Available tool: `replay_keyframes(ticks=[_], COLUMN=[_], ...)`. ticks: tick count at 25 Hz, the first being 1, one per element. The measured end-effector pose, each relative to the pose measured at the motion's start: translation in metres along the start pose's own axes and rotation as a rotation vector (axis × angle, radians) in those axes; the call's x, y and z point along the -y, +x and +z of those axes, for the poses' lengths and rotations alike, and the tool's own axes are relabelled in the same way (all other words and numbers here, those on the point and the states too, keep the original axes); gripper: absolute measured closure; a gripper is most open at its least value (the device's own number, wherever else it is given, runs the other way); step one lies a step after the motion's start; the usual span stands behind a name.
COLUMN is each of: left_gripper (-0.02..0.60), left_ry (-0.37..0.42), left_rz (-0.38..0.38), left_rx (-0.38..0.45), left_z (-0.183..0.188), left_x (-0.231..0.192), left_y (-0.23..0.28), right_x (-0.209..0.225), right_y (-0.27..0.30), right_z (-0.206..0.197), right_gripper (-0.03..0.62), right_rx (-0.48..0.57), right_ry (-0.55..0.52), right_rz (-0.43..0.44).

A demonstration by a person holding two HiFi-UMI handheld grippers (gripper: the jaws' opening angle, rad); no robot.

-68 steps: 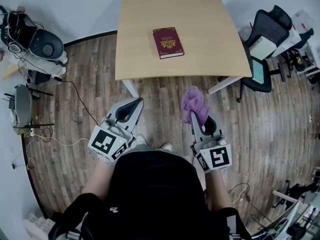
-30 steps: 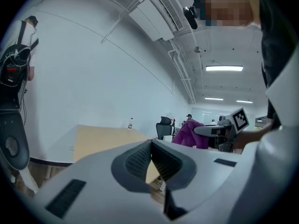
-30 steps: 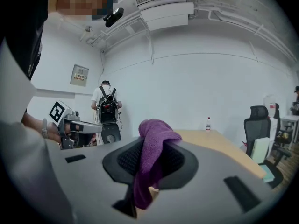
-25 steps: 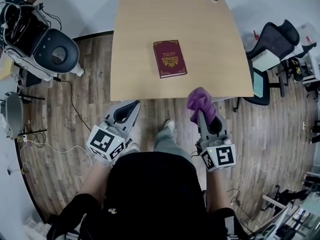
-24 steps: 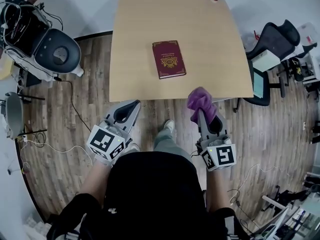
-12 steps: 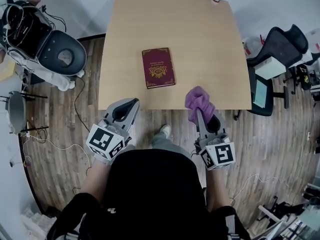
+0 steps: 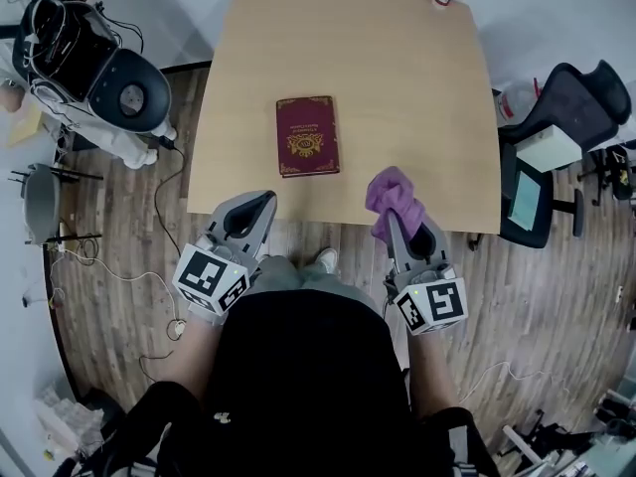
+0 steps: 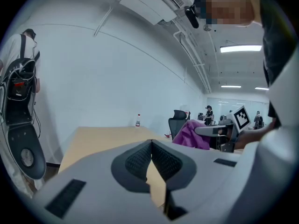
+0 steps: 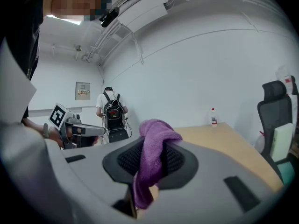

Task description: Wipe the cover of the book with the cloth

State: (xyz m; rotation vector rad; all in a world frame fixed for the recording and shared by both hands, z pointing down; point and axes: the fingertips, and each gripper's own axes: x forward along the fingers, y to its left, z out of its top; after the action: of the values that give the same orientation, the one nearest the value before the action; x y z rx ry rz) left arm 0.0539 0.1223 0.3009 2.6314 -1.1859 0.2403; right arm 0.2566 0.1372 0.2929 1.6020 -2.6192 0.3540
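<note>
Head view: a dark red hardback book (image 7: 307, 135) with a gold emblem lies flat toward the near edge of the pale wooden table (image 7: 397, 68), left of its middle, with nothing touching it. The left tool (image 7: 262, 201) and right tool (image 7: 391, 217) hover at that edge. Left gripper view: the left tool's jaws meet on nothing. Right gripper view: the right tool pinches a soft purple cloth (image 9: 154, 134), its limp bunch poking forward. The stiff book may slide on the smooth wood, so steadying one edge looks wise.
</note>
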Motion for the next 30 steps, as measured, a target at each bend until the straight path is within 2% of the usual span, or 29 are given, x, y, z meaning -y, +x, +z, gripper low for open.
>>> replay_keyframes(ticks=[8, 15, 30], left_gripper=[0.561, 0.561, 0.561], left_ry=[-0.009, -0.004, -0.016], left_rz=[0.013, 0.000, -0.086], left_rx=[-0.028, -0.082, -0.262], left_z=[-0.010, -0.026, -0.087], left_x=[0.000, -0.016, -0.099], left_y=[0.012, 0.036, 0.105], right_x=[0.006, 0.013, -0.001], right_y=[0.010, 0.028, 0.119], right_z=[-0.005, -0.013, -0.048], right_gripper=[0.508, 0.508, 0.508], right_rx=[-0.013, -0.045, -0.166], right_ry=[0.008, 0.014, 0.052], right_rz=[0.027, 0.023, 0.027])
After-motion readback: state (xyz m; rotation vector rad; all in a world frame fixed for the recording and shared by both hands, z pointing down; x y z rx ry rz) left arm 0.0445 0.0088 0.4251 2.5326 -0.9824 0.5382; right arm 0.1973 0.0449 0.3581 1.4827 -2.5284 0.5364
